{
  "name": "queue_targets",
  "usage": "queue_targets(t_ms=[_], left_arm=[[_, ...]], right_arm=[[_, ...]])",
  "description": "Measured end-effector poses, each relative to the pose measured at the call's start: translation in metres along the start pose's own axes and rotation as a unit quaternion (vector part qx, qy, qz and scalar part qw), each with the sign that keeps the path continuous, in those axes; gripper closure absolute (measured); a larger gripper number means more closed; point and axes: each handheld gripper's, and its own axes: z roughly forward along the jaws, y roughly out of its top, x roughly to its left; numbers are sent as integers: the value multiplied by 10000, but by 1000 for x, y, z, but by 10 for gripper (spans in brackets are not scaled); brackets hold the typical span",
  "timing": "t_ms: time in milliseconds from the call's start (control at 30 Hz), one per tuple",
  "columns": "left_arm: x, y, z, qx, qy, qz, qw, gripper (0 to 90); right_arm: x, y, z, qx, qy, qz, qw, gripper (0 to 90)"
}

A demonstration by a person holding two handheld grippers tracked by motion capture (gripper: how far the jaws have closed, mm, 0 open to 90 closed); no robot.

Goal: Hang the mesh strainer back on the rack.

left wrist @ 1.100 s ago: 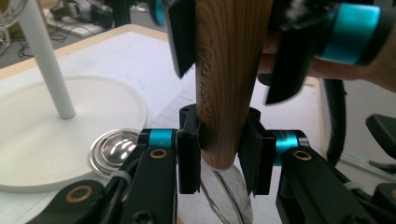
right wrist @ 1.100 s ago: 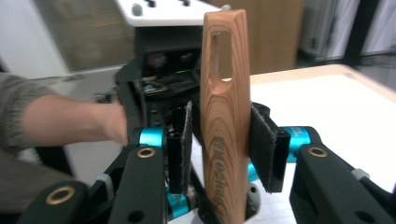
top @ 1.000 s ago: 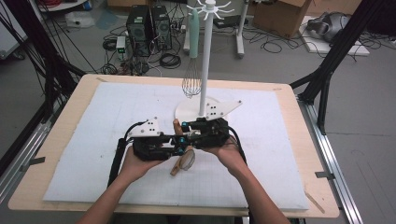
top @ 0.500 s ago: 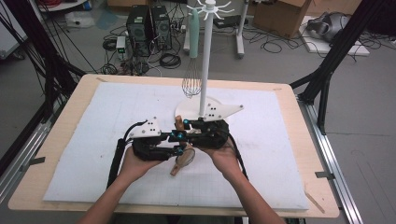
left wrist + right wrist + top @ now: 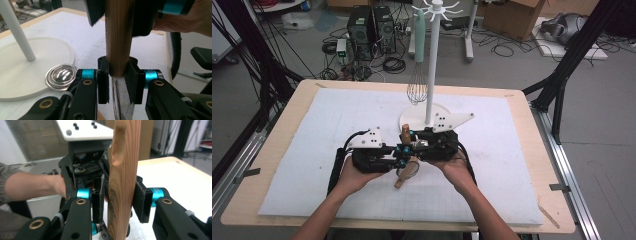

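The left tongs (image 5: pixel 398 151) and the right tongs (image 5: pixel 413 145) meet nose to nose near the middle of the table (image 5: pixel 277 150), both on a wooden-handled strainer (image 5: pixel 407 161). From above, its handle sticks up between them and its mesh end hangs toward the near edge.

The left gripper view shows the left tongs (image 5: pixel 117 75) pinching the handle (image 5: pixel 117 37) where it meets the mesh (image 5: pixel 123 97); their jaws have just been closing on it. A shiny round cap (image 5: pixel 61 75) lies at the rim of the stand's base (image 5: pixel 20 75).

The right gripper view shows the right tongs (image 5: pixel 121 202) around the handle (image 5: pixel 122 182), having just opened a little; whether both pads press I cannot tell.

A white mat (image 5: pixel 512 165) covers the table. At its far side a white rack (image 5: pixel 432 65) carries a whisk (image 5: pixel 418 75). Behind, computers (image 5: pixel 372 27) and cables lie on the floor.
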Motion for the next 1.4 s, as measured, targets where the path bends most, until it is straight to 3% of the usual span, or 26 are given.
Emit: queue_targets(t_ms=[133, 267, 400, 567, 667, 867, 1200, 1400], left_arm=[[0, 1, -3, -106, -128, -37, 9999, 733], [0, 0, -4, -73, -43, 1, 10000, 728], [2, -1, -10, -57, 168, -79, 9998, 597], [5, -5, -26, -51, 488, -130, 9987, 515], [8, -9, -34, -100, 657, -269, 9974, 444], [12, -20, -51, -61, 1040, -359, 9939, 370], [21, -46, -74, 2, 1486, -555, 9873, 285], [27, -52, -82, 58, 1704, -640, 9833, 231]], right_arm=[[-2, -3, 2, 4, 195, 27, 9998, 655], [-1, -4, 4, 15, 195, 19, 9998, 701], [-1, -4, 5, 139, -119, 73, 9998, 706], [-6, -5, -2, 148, -449, 198, 9987, 706], [-9, -6, -6, 131, -553, 257, 9981, 707], [-17, -8, -12, 162, -693, 374, 9968, 707], [-30, -5, -29, 146, -879, 531, 9946, 706], [-40, 1, -38, 199, -988, 570, 9933, 706]])
